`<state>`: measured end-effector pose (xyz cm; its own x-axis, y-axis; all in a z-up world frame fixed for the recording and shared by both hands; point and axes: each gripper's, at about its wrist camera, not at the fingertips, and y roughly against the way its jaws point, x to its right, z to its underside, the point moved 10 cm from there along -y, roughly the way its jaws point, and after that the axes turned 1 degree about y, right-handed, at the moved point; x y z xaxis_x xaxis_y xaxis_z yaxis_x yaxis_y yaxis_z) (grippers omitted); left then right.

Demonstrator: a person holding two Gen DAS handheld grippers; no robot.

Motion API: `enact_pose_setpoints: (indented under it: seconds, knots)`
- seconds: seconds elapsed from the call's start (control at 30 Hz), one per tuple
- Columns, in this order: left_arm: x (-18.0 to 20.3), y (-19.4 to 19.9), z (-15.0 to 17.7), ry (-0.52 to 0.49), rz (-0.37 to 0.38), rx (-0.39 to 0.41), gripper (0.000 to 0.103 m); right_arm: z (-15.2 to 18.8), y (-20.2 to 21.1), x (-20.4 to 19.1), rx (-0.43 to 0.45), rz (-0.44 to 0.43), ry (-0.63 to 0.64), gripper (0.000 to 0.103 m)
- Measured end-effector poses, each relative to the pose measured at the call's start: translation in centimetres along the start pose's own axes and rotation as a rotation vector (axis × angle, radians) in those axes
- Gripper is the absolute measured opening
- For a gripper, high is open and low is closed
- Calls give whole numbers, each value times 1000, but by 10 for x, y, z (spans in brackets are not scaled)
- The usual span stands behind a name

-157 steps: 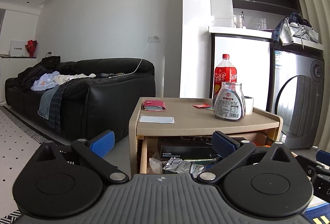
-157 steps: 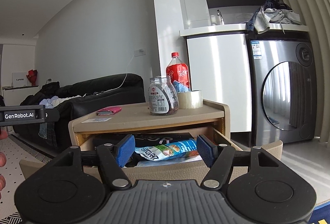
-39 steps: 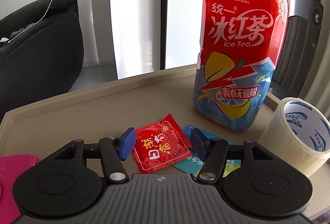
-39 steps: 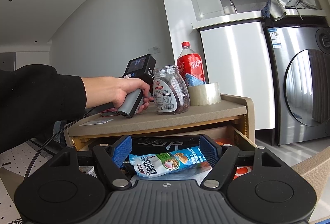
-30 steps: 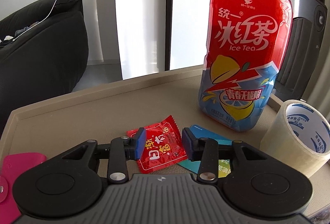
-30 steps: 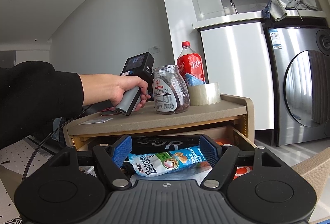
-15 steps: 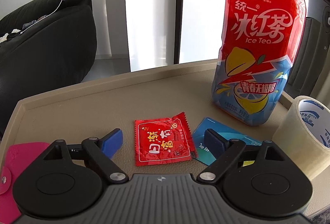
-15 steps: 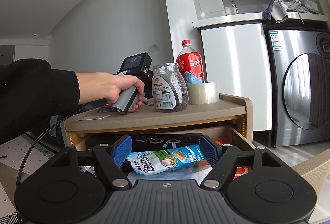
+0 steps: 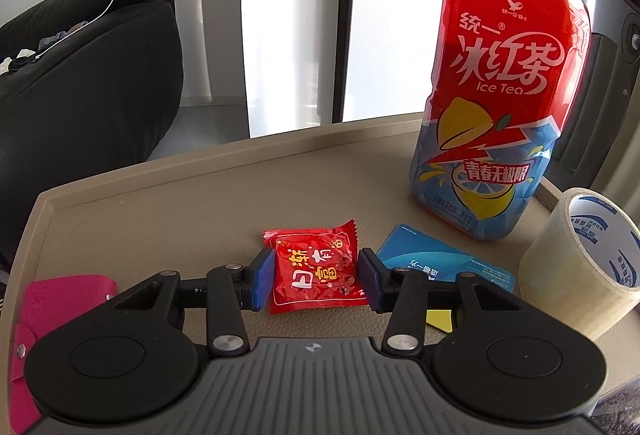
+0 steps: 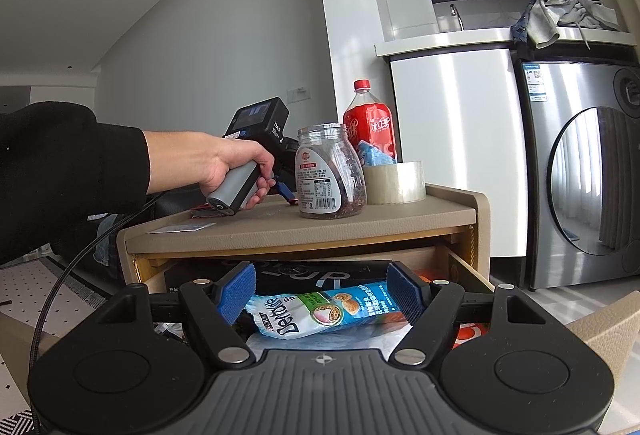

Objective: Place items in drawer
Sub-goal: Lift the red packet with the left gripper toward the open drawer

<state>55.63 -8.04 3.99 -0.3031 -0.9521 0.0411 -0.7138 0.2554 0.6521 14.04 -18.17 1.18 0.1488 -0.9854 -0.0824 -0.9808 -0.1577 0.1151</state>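
While the left gripper point(image 9: 316, 281) sits low in the middle of its picture, its two blue pads are nearly closed on the red snack packet point(image 9: 316, 271), one on each side and touching or almost touching it. The packet lies flat on the tan table top point(image 9: 160, 219), left of the blue card point(image 9: 444, 267) and the big ice tea bottle point(image 9: 496, 123). To do this well, I think the pads should squeeze the middle of the packet firmly, then lift straight up so it does not slip or drag the card. In the right view, the person's hand point(image 10: 224, 163) reaches in from the left, level, pointing its tool at the table. The right gripper point(image 10: 320, 295) is wide open and holds nothing, hanging over the open drawer point(image 10: 468, 271), where a blue snack bag point(image 10: 320, 311) lies.
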Motion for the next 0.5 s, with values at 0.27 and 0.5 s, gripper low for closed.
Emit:
enact_pose_setpoints:
  seconds: [0.27,0.5]
  knots:
    - [2,2,3,-3,-13,27,45,-1,0,0,-1,-2,0,76]
    - [2,16,3,-7,-7,48,40,-3,2,0,-13,-10,-20,76]
